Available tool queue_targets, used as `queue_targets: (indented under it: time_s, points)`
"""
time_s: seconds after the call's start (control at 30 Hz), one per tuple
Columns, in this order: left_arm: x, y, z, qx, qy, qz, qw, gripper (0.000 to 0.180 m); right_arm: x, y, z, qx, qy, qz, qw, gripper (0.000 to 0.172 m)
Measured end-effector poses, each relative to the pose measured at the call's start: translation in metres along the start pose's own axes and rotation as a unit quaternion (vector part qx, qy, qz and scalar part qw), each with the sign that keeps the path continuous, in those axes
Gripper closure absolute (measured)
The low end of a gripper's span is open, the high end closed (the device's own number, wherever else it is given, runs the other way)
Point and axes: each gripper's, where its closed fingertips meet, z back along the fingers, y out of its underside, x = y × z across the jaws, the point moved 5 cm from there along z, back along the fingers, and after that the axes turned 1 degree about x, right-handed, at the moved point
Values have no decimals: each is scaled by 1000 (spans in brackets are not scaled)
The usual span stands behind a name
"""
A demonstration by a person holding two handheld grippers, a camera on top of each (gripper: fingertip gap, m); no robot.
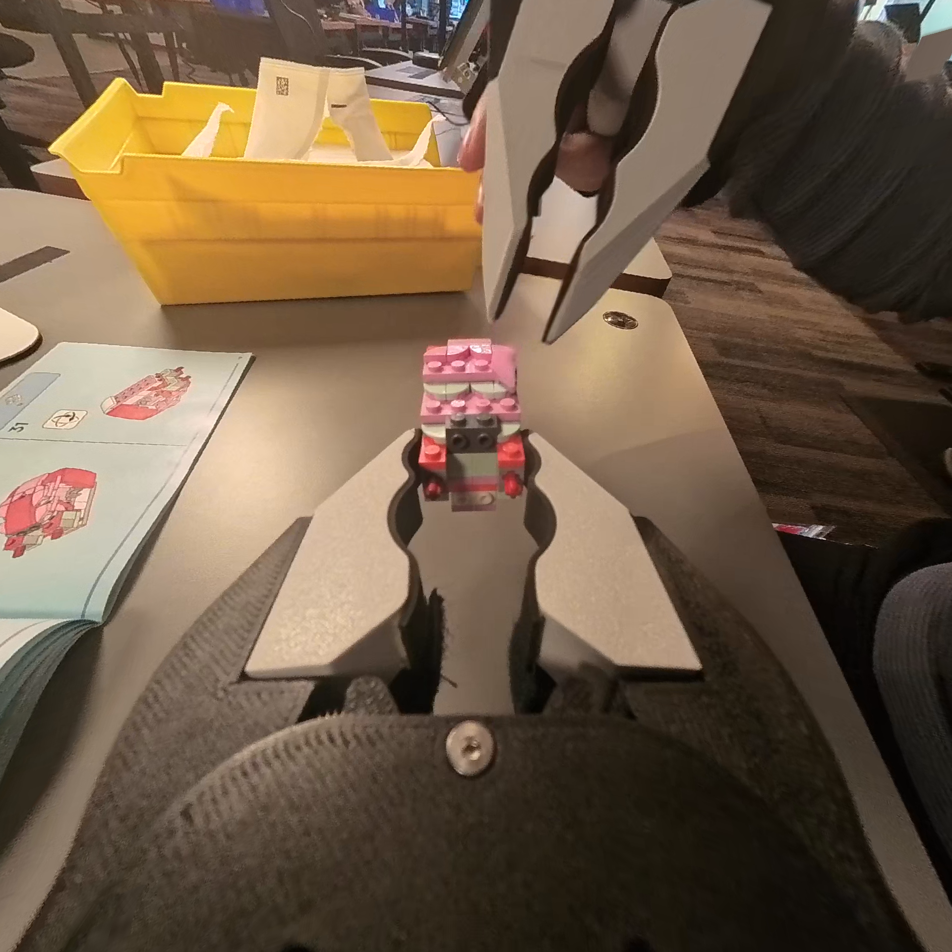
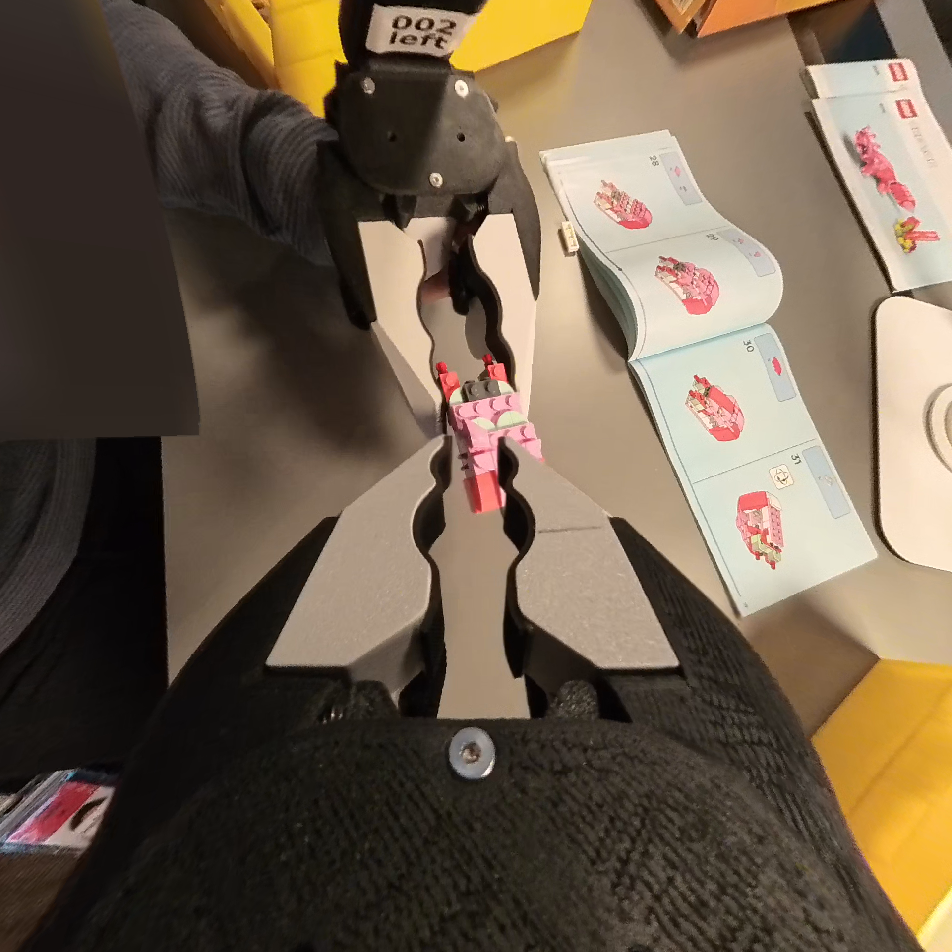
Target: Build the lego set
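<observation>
A small brick model (image 1: 471, 412) of pink, red, pale green and dark grey pieces sits between the fingertips of my left gripper (image 1: 471, 443). Both pads press on its red lower sides and hold it above the grey table (image 1: 309, 360). My right gripper (image 1: 523, 327) hangs just above and behind the model's pink top, its fingers slightly apart, empty and clear of the bricks. In the right wrist view the model (image 2: 484, 427) lies in line with my right gripper (image 2: 473, 440), with a dark gap beside the left pad. The left gripper (image 2: 479, 396) grips the model's far end there.
A yellow bin (image 1: 288, 216) with white papers stands at the back. An open instruction booklet (image 1: 103, 453) lies to the left, also in the right wrist view (image 2: 721, 412), with another booklet (image 2: 886, 170) and a white rounded board (image 2: 912, 427) beyond. The table edge (image 1: 721, 412) runs on the right. Tip to tip, the grippers are about 4 cm apart.
</observation>
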Motion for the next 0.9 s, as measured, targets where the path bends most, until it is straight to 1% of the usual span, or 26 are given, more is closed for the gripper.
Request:
queue_targets:
  time_s: [0.03,0.07,0.13,0.17,0.23,0.27,0.33,0.37,0.43,0.5,0.67,0.9]
  points:
    - [0,0,0,-1,0,1,1000,144,1,-1,2,-5,6,6,1000,152]
    - [0,0,0,-2,0,2,1000,144,2,-2,2,-9,19,15,1000,144]
    - [1,-1,1,-4,1,7,1000,144,5,-3,1,-13,64,55,996,124]
    - [2,-1,1,-5,0,10,1000,144,6,-3,-1,-11,101,88,991,113]
    - [2,-1,2,-8,4,19,1000,144,11,-3,-8,0,186,175,967,91]
    - [3,-2,2,-10,6,24,1000,144,14,-1,-12,14,224,221,949,88]
    - [3,-2,2,-13,12,34,999,144,22,3,-21,47,274,298,913,87]
    - [3,-2,2,-15,15,40,999,144,25,5,-25,60,289,321,900,87]
    - [3,-2,2,-18,23,51,998,144,27,10,-32,79,312,340,884,89]
    - [3,-2,2,-22,30,63,997,144,27,13,-35,79,334,349,872,96]
    - [4,-2,3,-26,41,80,996,144,27,16,-41,75,348,337,872,103]
    - [4,-2,2,-26,44,86,995,144,27,18,-43,74,351,335,871,118]
